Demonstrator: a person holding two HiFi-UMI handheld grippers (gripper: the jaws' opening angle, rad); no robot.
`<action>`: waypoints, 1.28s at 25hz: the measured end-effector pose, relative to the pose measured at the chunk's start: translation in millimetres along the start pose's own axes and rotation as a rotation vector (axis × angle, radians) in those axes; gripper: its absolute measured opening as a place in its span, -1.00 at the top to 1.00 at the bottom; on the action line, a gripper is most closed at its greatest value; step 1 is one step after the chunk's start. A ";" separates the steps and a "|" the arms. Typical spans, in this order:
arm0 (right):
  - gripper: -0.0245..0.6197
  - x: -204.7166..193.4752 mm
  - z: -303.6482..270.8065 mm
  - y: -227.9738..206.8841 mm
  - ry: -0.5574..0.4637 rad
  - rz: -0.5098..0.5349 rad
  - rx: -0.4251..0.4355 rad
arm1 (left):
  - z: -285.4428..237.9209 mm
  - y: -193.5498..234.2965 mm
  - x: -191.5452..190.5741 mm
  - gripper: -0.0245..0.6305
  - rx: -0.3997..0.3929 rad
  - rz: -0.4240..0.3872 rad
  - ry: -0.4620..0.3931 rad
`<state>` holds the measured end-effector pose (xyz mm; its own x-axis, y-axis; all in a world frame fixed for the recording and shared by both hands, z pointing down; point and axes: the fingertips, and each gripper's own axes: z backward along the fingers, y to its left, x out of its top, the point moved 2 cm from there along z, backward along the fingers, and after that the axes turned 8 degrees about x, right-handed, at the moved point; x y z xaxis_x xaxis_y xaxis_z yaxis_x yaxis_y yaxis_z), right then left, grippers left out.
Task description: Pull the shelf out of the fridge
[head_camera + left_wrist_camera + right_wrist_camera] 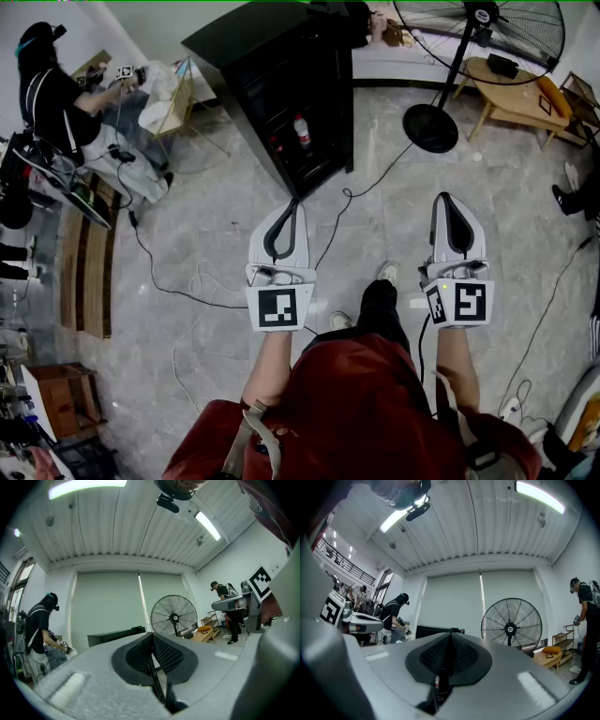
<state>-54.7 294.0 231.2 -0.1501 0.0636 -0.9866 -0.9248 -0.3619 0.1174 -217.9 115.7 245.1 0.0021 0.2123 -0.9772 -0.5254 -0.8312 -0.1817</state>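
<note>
A black fridge (291, 84) stands on the tiled floor ahead of me, its front open towards me. Dark shelves inside (309, 155) are hard to make out, and a bottle (302, 134) stands in there. My left gripper (296, 202) is held in the air short of the fridge, its fingertips touching and nothing between them. My right gripper (442, 196) hangs level with it further right, shut and empty. Past the shut left gripper (151, 634) the fridge (115, 637) shows far off. The right gripper (451, 633) also points at the fridge (438, 630).
A standing fan (473, 37) and a low wooden table (511, 94) are at the back right. Cables (349, 199) run over the floor by the fridge. One person (56, 94) sits at the left and another person (586, 620) stands at the right.
</note>
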 end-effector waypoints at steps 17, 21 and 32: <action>0.93 -34.1 -8.6 -21.3 0.026 -0.043 0.015 | -26.9 -26.6 -30.9 0.93 -0.026 0.038 0.080; 0.93 -43.3 -22.8 -44.3 0.032 -0.072 0.002 | -54.4 -36.9 -32.9 0.93 -0.044 0.039 0.085; 0.93 -69.5 -69.0 -148.4 0.064 -0.085 -0.066 | -169.4 -87.7 -39.2 0.93 -0.090 0.033 0.098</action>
<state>117.0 279.1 274.6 -0.0476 0.0375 -0.9982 -0.9080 -0.4180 0.0276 -27.7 93.3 280.7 0.0713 0.1364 -0.9881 -0.4479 -0.8807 -0.1539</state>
